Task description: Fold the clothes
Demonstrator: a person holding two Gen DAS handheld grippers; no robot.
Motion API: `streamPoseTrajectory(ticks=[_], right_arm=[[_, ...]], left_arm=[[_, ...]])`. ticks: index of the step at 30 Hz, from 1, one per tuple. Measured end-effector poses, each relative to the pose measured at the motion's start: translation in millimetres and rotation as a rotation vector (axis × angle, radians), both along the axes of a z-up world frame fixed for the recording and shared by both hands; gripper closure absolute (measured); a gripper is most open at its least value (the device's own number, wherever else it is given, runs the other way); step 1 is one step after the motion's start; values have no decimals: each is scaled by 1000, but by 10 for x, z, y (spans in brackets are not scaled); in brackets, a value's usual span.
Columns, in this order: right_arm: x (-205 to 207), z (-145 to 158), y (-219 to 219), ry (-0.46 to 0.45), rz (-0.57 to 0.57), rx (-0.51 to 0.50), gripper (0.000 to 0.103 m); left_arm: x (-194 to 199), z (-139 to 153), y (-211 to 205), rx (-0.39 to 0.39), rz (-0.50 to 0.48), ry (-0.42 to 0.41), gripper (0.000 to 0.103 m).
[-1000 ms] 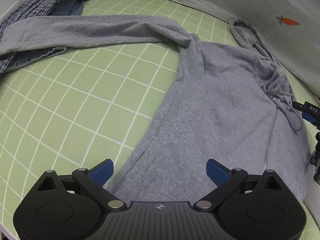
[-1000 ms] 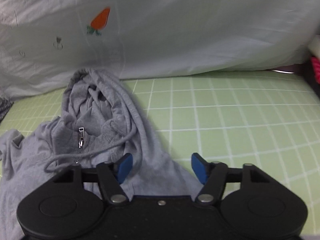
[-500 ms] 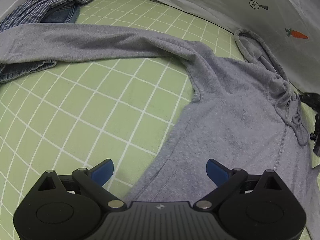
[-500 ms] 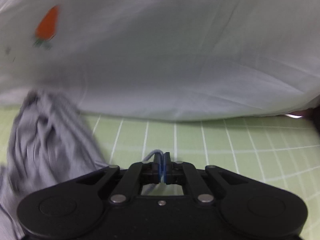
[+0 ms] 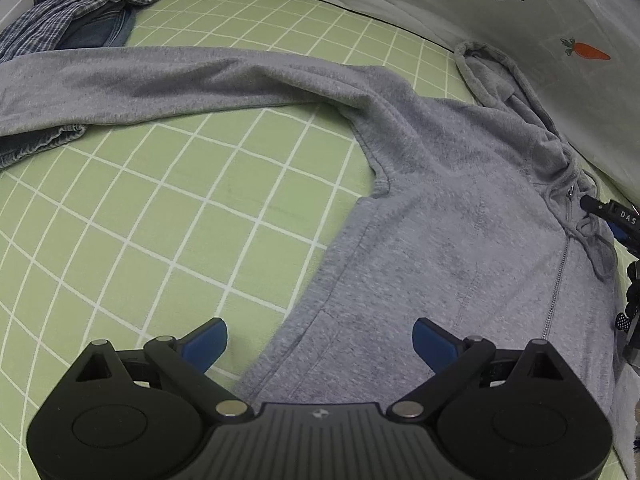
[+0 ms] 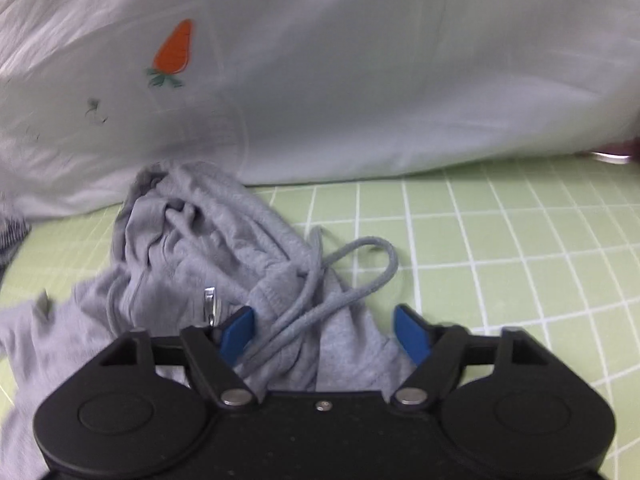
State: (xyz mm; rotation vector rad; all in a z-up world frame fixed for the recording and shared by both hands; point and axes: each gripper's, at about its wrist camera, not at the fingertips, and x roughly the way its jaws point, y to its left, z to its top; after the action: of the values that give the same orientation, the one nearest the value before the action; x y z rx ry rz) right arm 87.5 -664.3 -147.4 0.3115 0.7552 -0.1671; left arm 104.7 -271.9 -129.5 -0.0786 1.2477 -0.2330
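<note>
A grey zip hoodie (image 5: 448, 216) lies front up on the green grid mat (image 5: 168, 216), one sleeve (image 5: 160, 76) stretched out to the left. My left gripper (image 5: 318, 340) is open and empty over the hoodie's left side edge near the hem. My right gripper (image 6: 326, 328) is open over the collar, with the drawstring (image 6: 360, 276) looped between its fingers and the zip pull (image 6: 210, 304) beside the left one. The hood (image 6: 188, 216) is bunched against the white sheet. The right gripper's tip also shows in the left wrist view (image 5: 608, 216).
A plaid shirt and jeans (image 5: 84, 12) are heaped at the mat's far left corner, partly under the sleeve end. A white sheet with a carrot print (image 6: 360, 80) rises along the back edge. Bare mat (image 6: 520, 260) lies to the right of the hood.
My right gripper was shut on the drawstring half a second ago and has now opened and let it drop. The left gripper has shifted left, to the hoodie's side edge.
</note>
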Motion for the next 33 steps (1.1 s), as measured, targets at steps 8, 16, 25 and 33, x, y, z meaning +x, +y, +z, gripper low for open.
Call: streamPoseTrajectory(ticks=[8, 16, 25, 33], right_arm=[[453, 57, -50, 36, 11, -146, 89], [283, 337, -214, -41, -190, -123, 31], [-1735, 320, 701, 82, -359, -33, 24], [-2409, 155, 1424, 194, -453, -54, 31]], left_arm=[[-97, -42, 46, -4, -10, 2, 5], [-158, -79, 136, 27, -28, 4, 5], [-342, -100, 144, 87, -136, -38, 18], [-583, -19, 28, 75, -297, -104, 71]])
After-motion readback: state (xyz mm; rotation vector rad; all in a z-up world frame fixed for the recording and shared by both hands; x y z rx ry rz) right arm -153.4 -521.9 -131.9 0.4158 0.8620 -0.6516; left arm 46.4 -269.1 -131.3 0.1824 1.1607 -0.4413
